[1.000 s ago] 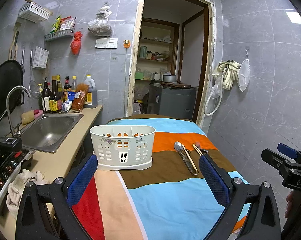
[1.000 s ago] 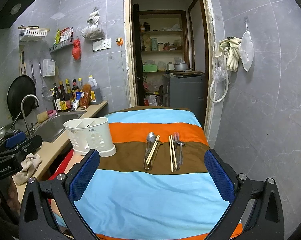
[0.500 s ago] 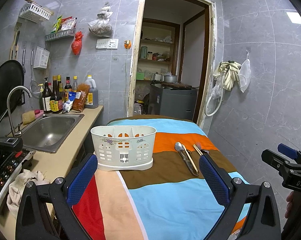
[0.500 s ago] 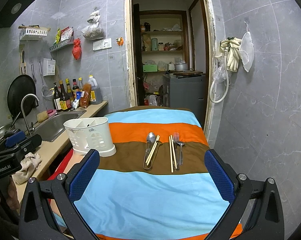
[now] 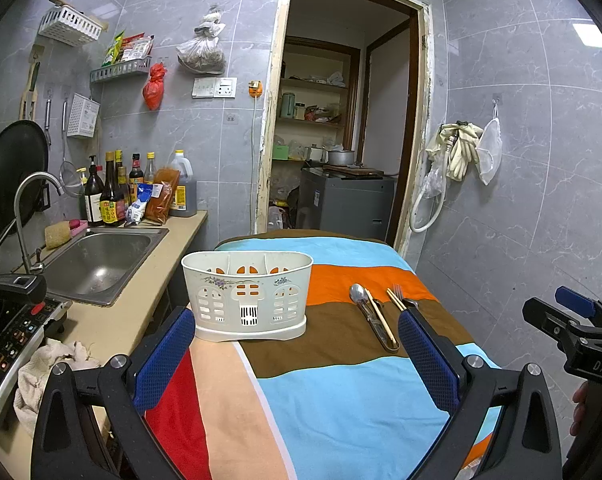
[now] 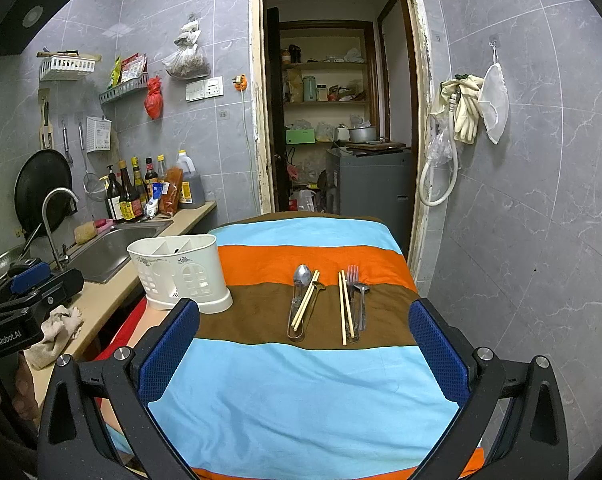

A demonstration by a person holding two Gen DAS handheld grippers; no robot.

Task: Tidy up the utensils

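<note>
Left tongs (image 5: pixel 293 344) and right tongs (image 6: pixel 304 340): both spread wide, blue pads bare, holding and touching nothing, each poised above the near end of the striped cloth (image 6: pixel 301 392) covering the table. The cloth's right edge runs close beside the grey tiled wall; its left edge abuts the sink counter (image 5: pixel 113 320); bare cloth lies between tongs and utensils. White caddy (image 5: pixel 247 294), at 11 o'clock in the right view, stands upright near the left edge; its three compartments appear empty. On the brown stripe at 12 o'clock: spoon (image 6: pixel 301 300) under one chopstick pair (image 6: pixel 305 304), and just beside them, fork (image 6: pixel 353 296) with a second chopstick pair (image 6: pixel 344 308).
</note>
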